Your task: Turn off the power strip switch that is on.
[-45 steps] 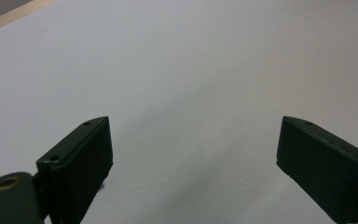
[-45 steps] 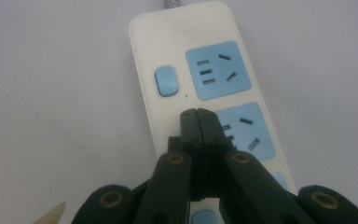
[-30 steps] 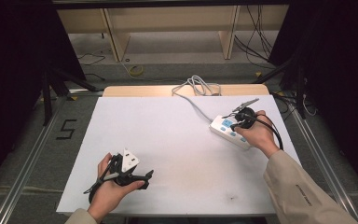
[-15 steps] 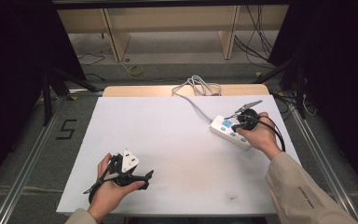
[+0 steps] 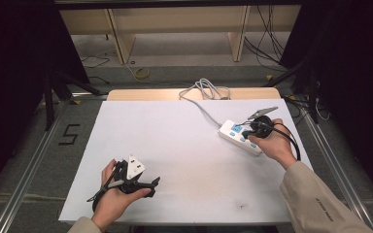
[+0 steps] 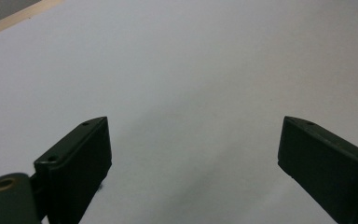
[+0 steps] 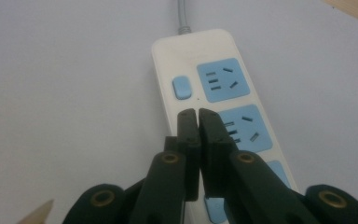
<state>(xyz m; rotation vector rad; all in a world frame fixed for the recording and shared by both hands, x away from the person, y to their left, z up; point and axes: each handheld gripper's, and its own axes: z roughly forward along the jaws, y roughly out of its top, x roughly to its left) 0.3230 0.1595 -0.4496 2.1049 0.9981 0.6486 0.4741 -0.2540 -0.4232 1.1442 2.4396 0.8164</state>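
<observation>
On the broad white desk [image 5: 184,145], the long white plastic power strip with pale blue sockets [image 5: 239,136] lies flat near your right edge, its long axis slanting from upper left to lower right in the high view. Its cord end points toward the desk's far side, where the grey cable [image 5: 201,99] runs off to a loose coil. Your right gripper [image 7: 199,115] hovers over the strip's middle, jaws pressed almost together with a thin slit between them and nothing clamped, tips just beside the small blue switch [image 7: 182,87] and over the edge of the second socket; whether they touch the casing cannot be told. Your left gripper [image 5: 148,182] rests near the front left, jaws spread wide over bare desk, grasping nothing.
</observation>
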